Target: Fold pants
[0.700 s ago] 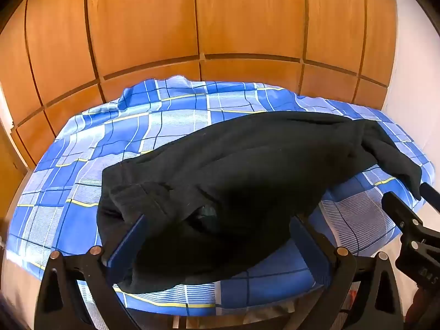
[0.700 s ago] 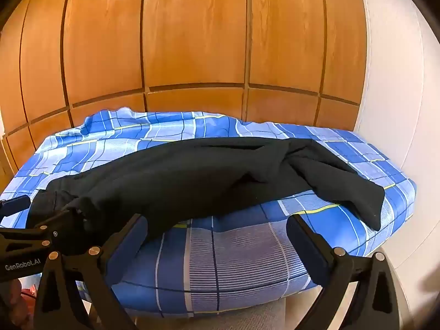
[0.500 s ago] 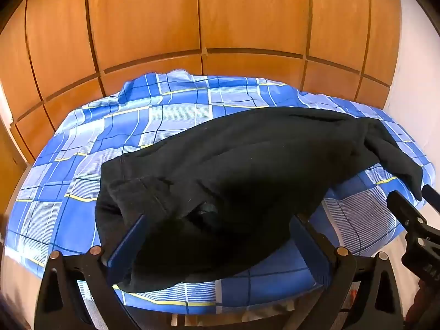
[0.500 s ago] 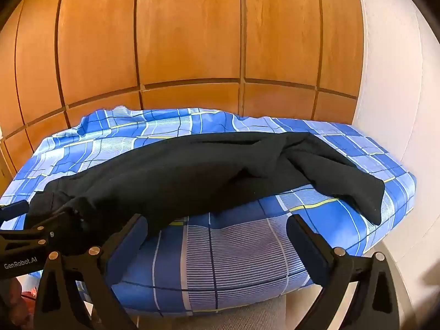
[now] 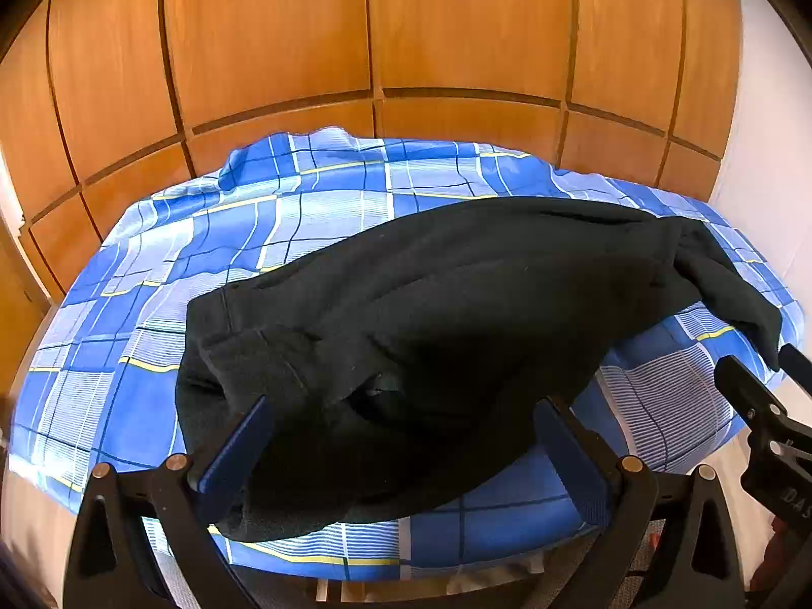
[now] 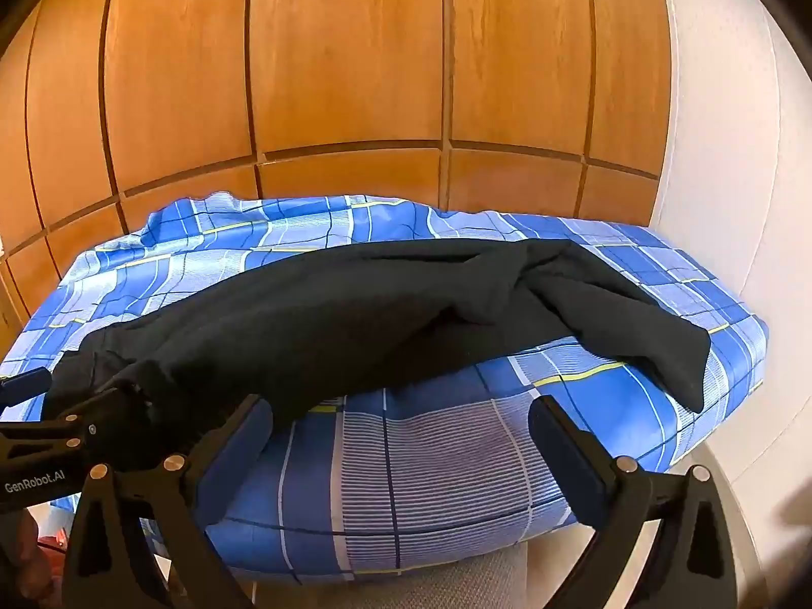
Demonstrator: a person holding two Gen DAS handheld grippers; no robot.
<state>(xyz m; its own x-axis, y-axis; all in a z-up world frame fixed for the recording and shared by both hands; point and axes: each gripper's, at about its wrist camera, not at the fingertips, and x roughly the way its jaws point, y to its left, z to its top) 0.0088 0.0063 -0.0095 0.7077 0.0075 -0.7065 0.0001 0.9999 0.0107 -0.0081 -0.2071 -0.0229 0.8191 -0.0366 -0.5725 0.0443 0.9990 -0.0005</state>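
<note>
Here the pants (image 5: 457, 314) lie lengthwise across the bed (image 5: 314, 213), waist end at the left, leg ends trailing toward the right edge near the wall (image 6: 720, 162).

Handling, as a judgement: the fabric looks thick, matte and fleece-like, so expect a soft, limp, fairly light load that sags and drags instead of holding shape. It should not slip readily from padded jaws. Recommended hold points are the waistband corners and the leg cuffs, where seams give body; a pinch in mid-panel would only lift a single layer.

Left tongs (image 5: 406, 449): jaws spread wide, hovering over the rumpled waist end, nothing pinched. Right tongs (image 6: 401, 449): jaws spread wide, over bare sheet at the near edge, just beside the pants.

Materials: the sheet is thin woven cotton-like cloth, blue plaid with yellow lines, lightly creased. Behind it stands a glossy wood-panelled wardrobe (image 6: 345, 66).
</note>
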